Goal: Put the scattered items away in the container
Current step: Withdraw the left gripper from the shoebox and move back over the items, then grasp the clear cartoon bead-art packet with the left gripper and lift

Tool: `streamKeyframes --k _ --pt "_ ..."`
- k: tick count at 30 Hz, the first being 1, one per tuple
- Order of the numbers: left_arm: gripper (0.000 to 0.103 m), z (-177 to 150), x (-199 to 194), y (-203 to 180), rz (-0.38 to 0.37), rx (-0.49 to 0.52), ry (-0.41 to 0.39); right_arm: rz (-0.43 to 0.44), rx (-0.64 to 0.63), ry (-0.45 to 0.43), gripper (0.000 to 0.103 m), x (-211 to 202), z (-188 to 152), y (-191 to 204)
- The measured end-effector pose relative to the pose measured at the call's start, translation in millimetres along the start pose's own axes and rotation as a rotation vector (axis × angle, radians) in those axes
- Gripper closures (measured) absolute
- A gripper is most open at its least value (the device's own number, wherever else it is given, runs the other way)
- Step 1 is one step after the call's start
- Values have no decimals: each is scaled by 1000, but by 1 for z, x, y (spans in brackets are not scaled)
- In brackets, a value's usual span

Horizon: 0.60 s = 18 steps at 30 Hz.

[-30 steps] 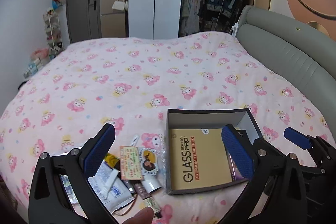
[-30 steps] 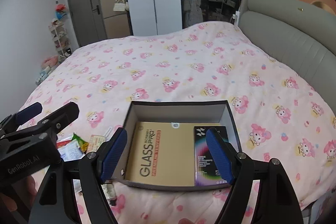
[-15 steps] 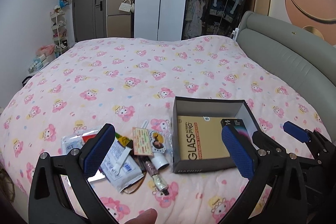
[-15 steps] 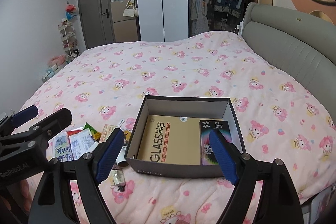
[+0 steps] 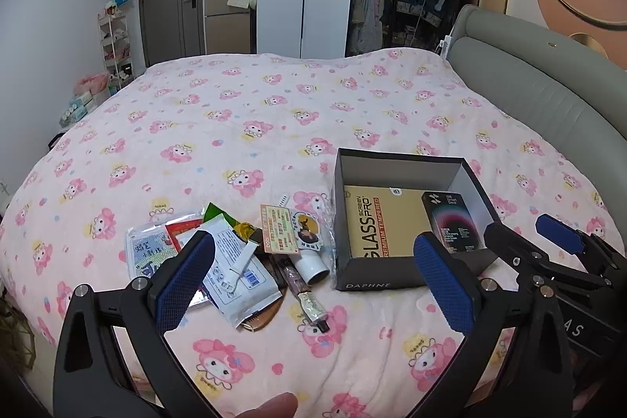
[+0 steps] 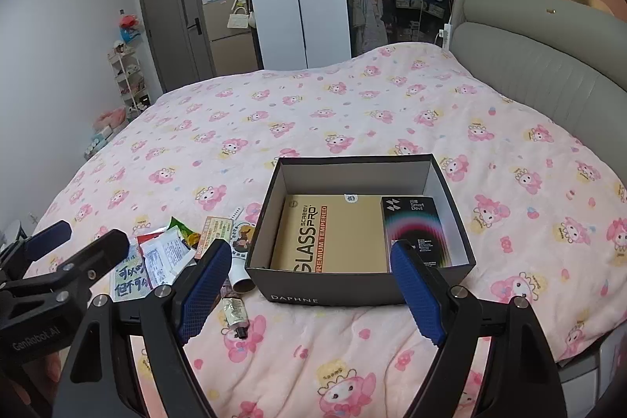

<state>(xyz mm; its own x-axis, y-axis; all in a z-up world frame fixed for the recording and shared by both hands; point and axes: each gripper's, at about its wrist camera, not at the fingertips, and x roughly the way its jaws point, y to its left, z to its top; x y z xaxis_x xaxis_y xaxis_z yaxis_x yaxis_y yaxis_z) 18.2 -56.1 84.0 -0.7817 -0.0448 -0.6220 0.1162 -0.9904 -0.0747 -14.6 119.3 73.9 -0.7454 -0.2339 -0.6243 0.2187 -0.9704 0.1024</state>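
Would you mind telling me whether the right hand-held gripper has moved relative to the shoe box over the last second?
Yes. The right hand-held gripper has pulled back from the shoe box, whose front wall now shows whole.

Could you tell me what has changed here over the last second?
Both grippers, left and right, drew back from the box, so more bed shows in front. The right jaws have just been opening, nothing between them. The box and the pile of items stayed put.
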Motion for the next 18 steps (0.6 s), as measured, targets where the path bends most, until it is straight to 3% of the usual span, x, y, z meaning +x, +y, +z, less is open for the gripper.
streamKeyframes --k 10,18 --pt "1 -5 -7 11 -1 -7 -2 22 -21 13 21 -2 -4 11" --pt "1 -33 -15 64 78 -62 24 120 -145 63 21 19 -15 61"
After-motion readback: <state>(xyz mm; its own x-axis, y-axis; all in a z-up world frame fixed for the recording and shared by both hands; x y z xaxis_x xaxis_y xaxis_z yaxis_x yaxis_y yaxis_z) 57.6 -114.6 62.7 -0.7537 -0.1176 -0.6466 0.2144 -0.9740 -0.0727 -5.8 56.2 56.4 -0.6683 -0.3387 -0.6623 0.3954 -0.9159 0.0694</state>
